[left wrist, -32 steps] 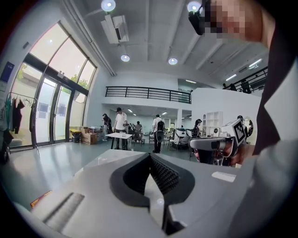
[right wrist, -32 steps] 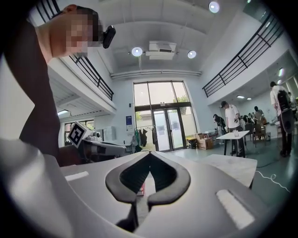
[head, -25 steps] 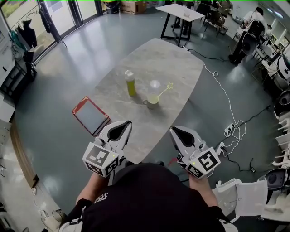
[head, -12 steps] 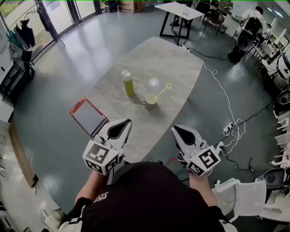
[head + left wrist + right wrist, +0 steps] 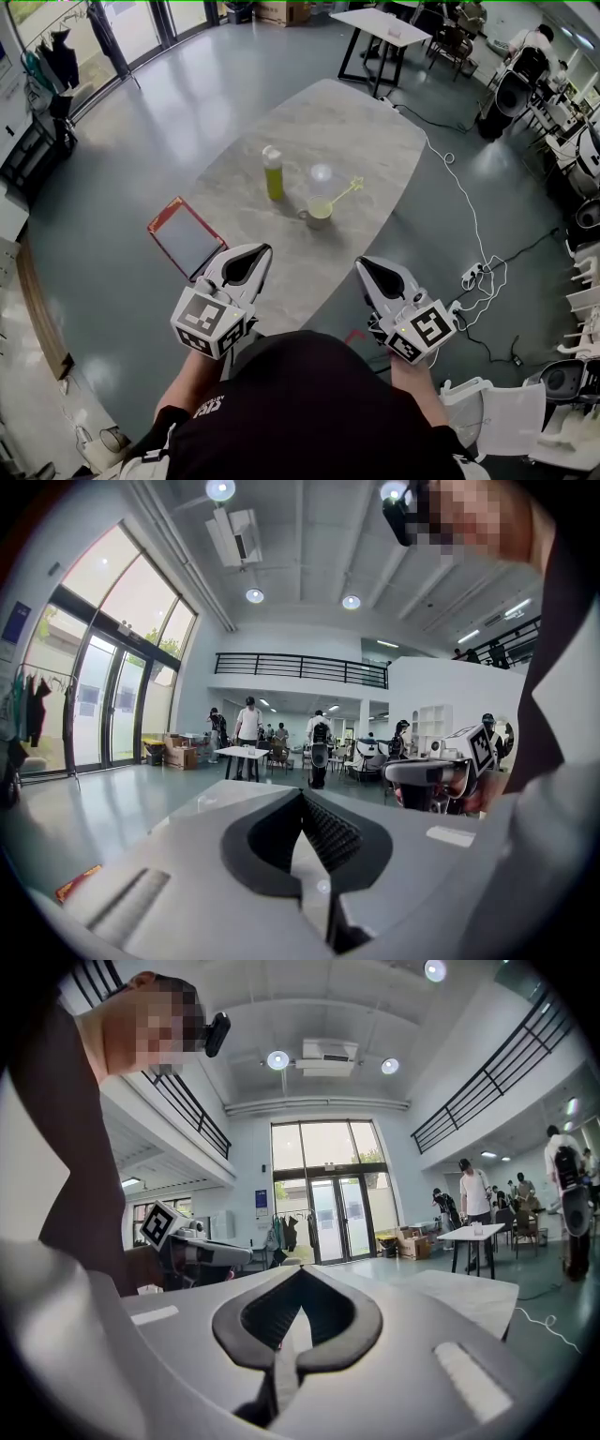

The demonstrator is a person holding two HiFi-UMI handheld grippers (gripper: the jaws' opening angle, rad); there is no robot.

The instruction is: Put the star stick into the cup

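Observation:
A pale green cup [image 5: 319, 213] stands near the middle of the marble table [image 5: 356, 122]. The yellow star stick [image 5: 345, 192] leans out of it to the upper right, its lower end inside the cup. Both grippers hang close to my body, short of the table's near end and well apart from the cup. My left gripper [image 5: 254, 253] is shut with nothing in it, and its jaws meet in the left gripper view [image 5: 302, 795]. My right gripper [image 5: 363, 264] is shut and empty too, as the right gripper view shows [image 5: 302, 1270].
A green bottle [image 5: 273, 173] stands left of the cup, a clear glass [image 5: 322, 174] just behind it. A red-framed tablet [image 5: 187, 236] lies at the table's left edge. A white cable [image 5: 473, 220] and power strip [image 5: 472, 272] lie on the floor at right.
Both grippers stay shut in the same place near my body. The table and its objects shift slightly in the picture as the head camera moves.

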